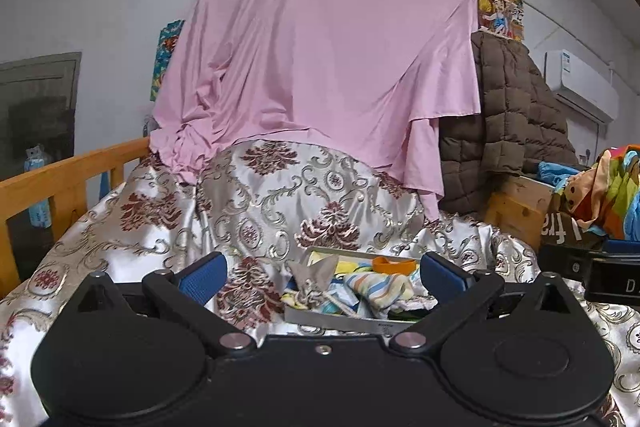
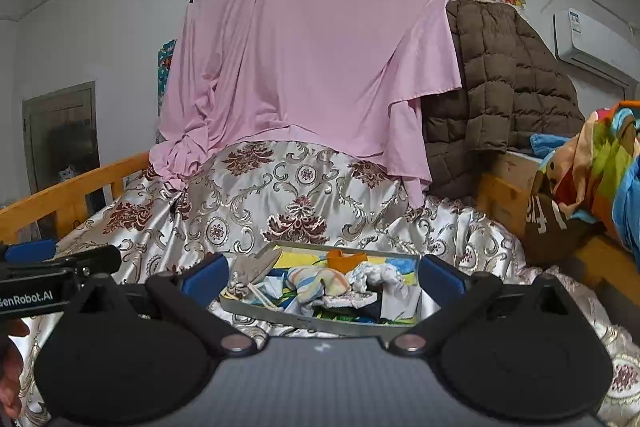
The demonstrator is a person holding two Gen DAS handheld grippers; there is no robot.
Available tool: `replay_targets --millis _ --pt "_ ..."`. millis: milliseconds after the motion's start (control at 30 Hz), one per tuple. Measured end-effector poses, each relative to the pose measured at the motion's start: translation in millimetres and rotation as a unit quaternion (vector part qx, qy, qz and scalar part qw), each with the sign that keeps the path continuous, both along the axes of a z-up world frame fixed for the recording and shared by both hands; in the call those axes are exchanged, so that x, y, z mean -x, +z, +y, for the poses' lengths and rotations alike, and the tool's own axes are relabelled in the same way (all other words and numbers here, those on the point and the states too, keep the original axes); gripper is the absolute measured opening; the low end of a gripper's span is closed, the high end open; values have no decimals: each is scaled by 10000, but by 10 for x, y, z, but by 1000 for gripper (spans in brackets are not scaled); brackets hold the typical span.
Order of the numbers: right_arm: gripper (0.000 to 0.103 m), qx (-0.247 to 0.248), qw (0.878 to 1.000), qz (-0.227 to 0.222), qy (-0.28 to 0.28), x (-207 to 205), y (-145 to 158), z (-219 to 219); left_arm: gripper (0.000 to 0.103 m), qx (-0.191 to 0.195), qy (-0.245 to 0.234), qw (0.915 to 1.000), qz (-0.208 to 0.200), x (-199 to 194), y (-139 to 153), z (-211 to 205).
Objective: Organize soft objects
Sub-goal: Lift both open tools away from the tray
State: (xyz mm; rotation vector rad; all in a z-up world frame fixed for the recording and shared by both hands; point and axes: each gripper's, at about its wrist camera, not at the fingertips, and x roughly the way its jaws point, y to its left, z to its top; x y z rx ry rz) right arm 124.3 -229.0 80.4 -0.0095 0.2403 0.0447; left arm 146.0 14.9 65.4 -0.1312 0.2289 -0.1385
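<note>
A shallow grey metal tray (image 2: 320, 325) heaped with small crumpled cloths (image 2: 320, 283) sits near on the floral satin bedspread (image 2: 256, 195). The left gripper (image 1: 322, 273) and right gripper (image 2: 322, 277) both gape wide, empty, just short of it.

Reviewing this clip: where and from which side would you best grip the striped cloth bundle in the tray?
Probably the raised, rounded hump of the striped cloth bundle, coming from above and the near side. It sits bunched on top of the other fabrics in the tray, so its crown is free to pinch, while its right end touches the white rope-like piece. The right gripper is open.
</note>
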Motion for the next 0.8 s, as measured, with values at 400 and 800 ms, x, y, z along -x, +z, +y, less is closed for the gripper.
replay_targets --millis 400,800 --pt "103 -510 9980 313 -192 279 -363 41 102 29 516 9971 559 215 -269 268" --pt "103 -473 9958 706 -354 458 -713 70 102 -227 588 9898 1275 316 -438 321"
